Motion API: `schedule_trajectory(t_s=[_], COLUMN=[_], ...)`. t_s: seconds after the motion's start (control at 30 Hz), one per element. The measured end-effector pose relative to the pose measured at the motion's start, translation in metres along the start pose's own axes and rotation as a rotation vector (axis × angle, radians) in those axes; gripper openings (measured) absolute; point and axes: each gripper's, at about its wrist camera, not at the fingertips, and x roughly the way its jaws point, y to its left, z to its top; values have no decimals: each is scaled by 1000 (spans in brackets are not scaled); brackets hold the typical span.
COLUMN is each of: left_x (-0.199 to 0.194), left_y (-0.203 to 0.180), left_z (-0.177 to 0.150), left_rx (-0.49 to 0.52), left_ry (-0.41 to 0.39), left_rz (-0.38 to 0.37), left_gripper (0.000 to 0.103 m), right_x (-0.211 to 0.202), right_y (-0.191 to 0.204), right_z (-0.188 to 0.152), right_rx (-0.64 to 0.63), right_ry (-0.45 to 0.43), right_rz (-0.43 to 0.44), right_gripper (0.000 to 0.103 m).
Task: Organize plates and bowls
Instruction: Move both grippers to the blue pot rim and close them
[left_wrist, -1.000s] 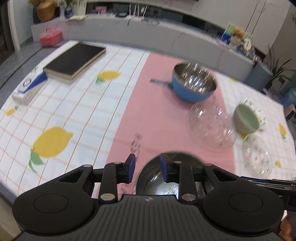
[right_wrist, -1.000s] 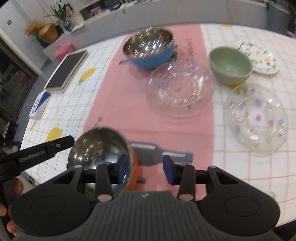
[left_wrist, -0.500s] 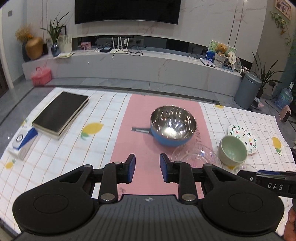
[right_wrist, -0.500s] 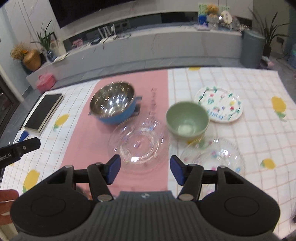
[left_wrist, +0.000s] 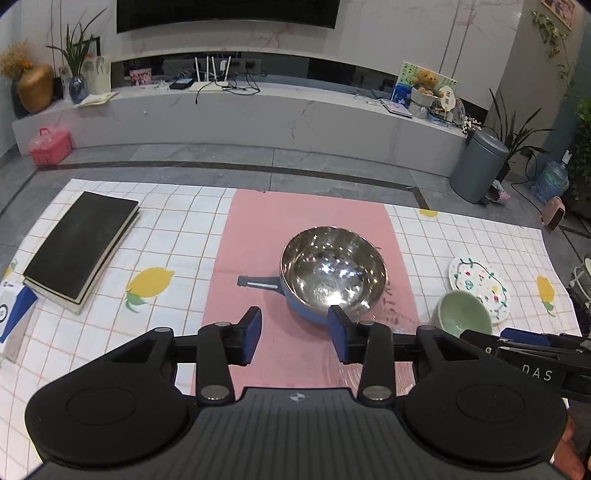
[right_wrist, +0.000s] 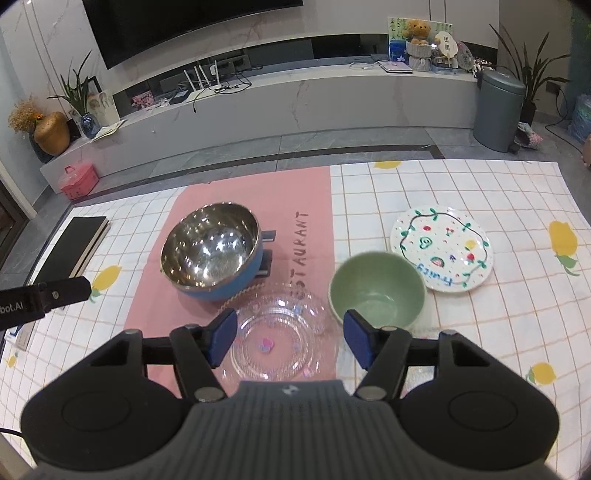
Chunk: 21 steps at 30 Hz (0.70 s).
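Dishes lie spread over the tabletop (right_wrist: 480, 332), which wears a white checked cloth with lemons and a pink runner (right_wrist: 229, 206) down its middle.

In the right wrist view, the right gripper (right_wrist: 290, 336) fills the lower part of the frame. Its jaws stand wide apart and have just been opening a little further, with nothing pressed between the blue pads. Seen through the gap, low in the centre, lies the clear glass plate (right_wrist: 275, 338), flat on the runner's edge. The green bowl (right_wrist: 376, 293) sits upright just above and beside the right-hand pad, right of the glass plate. Farther right, in the middle right of the frame, lies the painted white plate (right_wrist: 441, 247), near the green bowl but apart from it. The steel bowl with blue outside (right_wrist: 212, 251) stands left of centre on the runner, above the left-hand pad. A black book (right_wrist: 79, 242) lies at the left edge.

In the left wrist view, the left gripper (left_wrist: 295, 334) also has its jaws wide, and they have just been opening, empty. The steel bowl with blue outside (left_wrist: 332, 273) sits just above the right-hand pad, slightly right of the gap, its dark handle pointing left. The green bowl (left_wrist: 463, 314) and painted white plate (left_wrist: 480, 284) are at the right, well outside the jaws. The black book (left_wrist: 81, 247) lies at the left.
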Motion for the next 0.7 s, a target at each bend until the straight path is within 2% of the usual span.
schedule_trajectory(t_s=[0.3, 0.6, 0.7], left_x=[51, 91, 103], left_y=[10, 16, 17], left_z=[16, 28, 29], left_rx=[-50, -93, -104], left_ry=[47, 127, 144], left_rz=[12, -28, -20], left_gripper=[56, 57, 57], right_x=[45, 92, 103], right_y=[5, 2, 2], right_z=[28, 45, 49], right_rx=[40, 81, 92], right_ry=[42, 107, 123], right_rz=[-14, -28, -15], right_gripper=[65, 65, 65])
